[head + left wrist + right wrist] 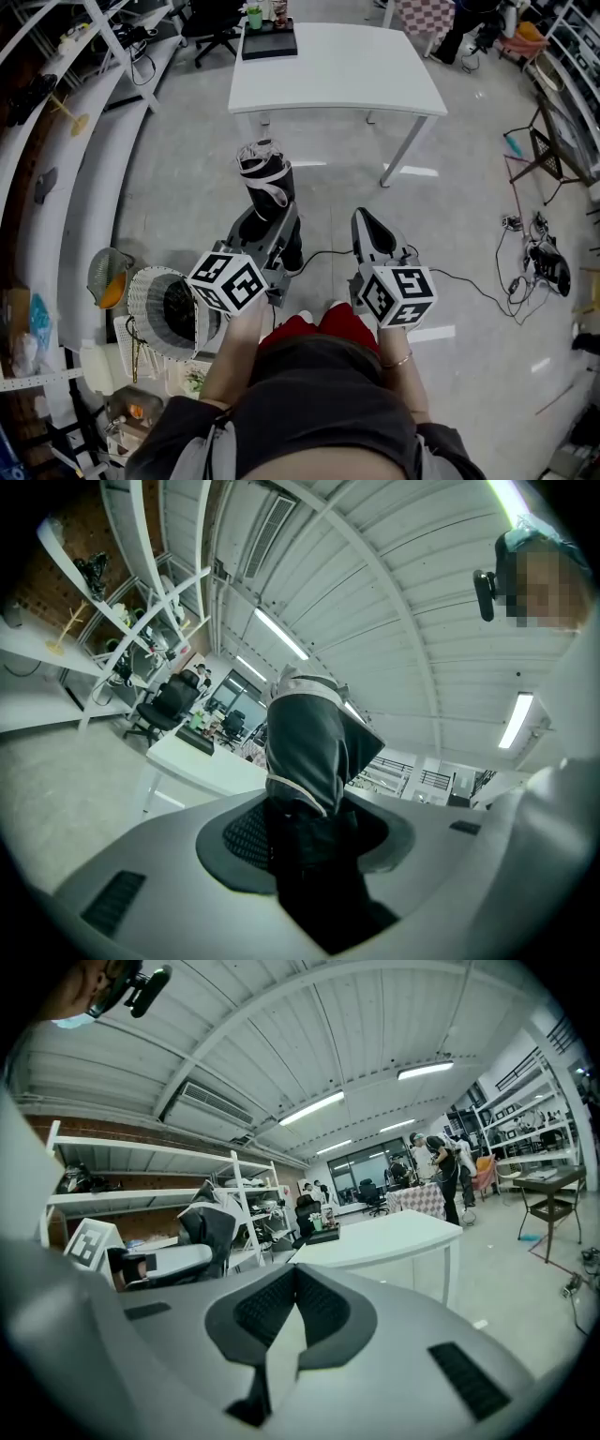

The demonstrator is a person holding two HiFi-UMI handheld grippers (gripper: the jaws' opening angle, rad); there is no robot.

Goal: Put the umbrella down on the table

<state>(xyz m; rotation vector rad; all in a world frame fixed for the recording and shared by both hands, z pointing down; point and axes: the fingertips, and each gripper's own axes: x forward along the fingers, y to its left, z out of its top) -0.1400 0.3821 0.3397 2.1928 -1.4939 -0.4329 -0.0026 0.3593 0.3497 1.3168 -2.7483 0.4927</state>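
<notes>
The umbrella (265,178) is folded, strapped shut and held in the left claw (270,225). The left gripper view shows the dark bundle wedged between the two pads, the jaws standing part-way apart around its lower end while the rest rises in front of the camera. In the head view it stands roughly upright out of the claw, leaning slightly away from the person, its top clear of everything.

The right claw (364,220) carries nothing — its own view shows the pads meeting at their tips with only floor and room beyond them. It hangs level with the left one, just beside it, and touches neither the umbrella nor the other claw.

The white surface (347,75) lies ahead, well apart from both claws, with open floor (187,187) between. A dark tray (269,39) of small items sits at its far left corner; the near part is bare.

As to progress, I judge the first half done: the umbrella is firmly in hand and off the ground. The delivery itself is not yet begun — the gap to the surface has to be crossed, the umbrella brought over the bare part, tipped to lie flat or set down, and the left claw spread to let it go. The tray's corner is best avoided.
</notes>
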